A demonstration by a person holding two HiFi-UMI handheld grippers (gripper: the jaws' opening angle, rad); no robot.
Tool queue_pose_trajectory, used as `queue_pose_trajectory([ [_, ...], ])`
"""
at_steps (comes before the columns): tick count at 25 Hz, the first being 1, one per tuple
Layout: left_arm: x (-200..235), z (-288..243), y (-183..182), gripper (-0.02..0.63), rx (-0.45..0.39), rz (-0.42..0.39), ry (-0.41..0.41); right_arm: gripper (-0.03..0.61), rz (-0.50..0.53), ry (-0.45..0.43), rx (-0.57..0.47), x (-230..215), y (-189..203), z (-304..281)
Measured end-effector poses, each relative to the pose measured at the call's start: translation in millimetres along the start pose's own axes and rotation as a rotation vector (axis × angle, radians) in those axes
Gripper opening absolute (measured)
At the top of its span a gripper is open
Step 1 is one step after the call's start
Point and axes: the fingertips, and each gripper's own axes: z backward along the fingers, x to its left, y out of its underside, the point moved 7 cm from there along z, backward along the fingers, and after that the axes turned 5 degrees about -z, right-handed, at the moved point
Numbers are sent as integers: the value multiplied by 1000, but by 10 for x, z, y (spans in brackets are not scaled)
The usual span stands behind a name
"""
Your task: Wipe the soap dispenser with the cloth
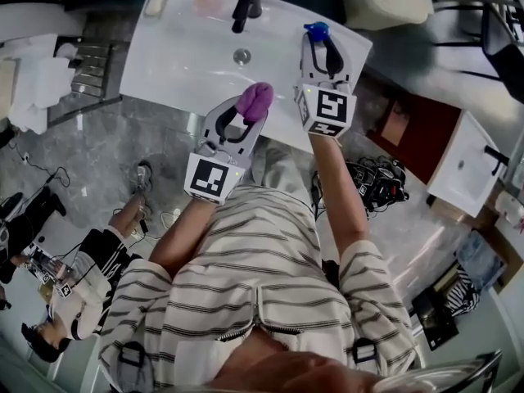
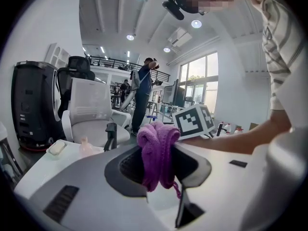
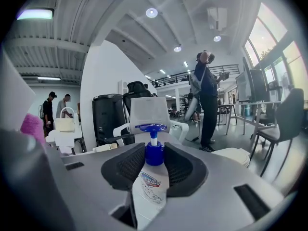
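The right gripper's (image 1: 321,51) jaws are squeezed on the soap dispenser (image 1: 316,31). They grip its white body just under the blue pump, and the bottle stands up straight. The left gripper's (image 1: 252,110) jaws are clamped on the purple cloth (image 1: 256,97). A fat lump of cloth sticks out past the tips.

Both grippers hang over the big white sink (image 1: 180,64), above its near edge. That looks like a good place to work, because drips would fall in the bowl.

From the head view, the soap dispenser sits between one and two o'clock from the cloth. The two are near each other but they do not touch yet. So I think the wiping has not started.

In the right gripper view, only the dispenser's (image 3: 153,177) neck and label side show. The rest is tucked down between the jaws. A bit of the cloth (image 3: 32,124) peeks in at nine o'clock from it.

To do this well, I would bring the cloth's sticking-out lump to the bare side of the bottle. Then I would rub up and down softly. The right jaws should hold tight so the bottle does not twist or slip. Keep the cloth (image 2: 156,150) off the small blue pump top, or soap may squirt out. The hard jaw tips should not bump the bottle, only the soft cloth.
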Motion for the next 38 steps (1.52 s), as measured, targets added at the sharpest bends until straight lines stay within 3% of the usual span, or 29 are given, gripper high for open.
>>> queue_pose_trajectory([
  [11,28,-129,88,133,3,46,34,135,29,-10,44,-131,364,-492],
  [16,48,-145,140,133,19,42,32,84,47,-8,46,-135,373,-554],
  [19,60,-154,146,133,21,54,28,87,39,1,45,-164,390,-527],
  [27,43,-152,112,133,13,44,20,169,17,1,61,-223,419,-482],
  [31,-9,-139,93,133,10,48,23,193,-24,-36,86,-245,442,-444],
  [35,-37,-106,83,135,8,64,24,209,-205,-92,130,-323,495,-491],
  [38,-55,-76,111,135,4,81,16,279,-162,-162,163,-310,573,-533],
])
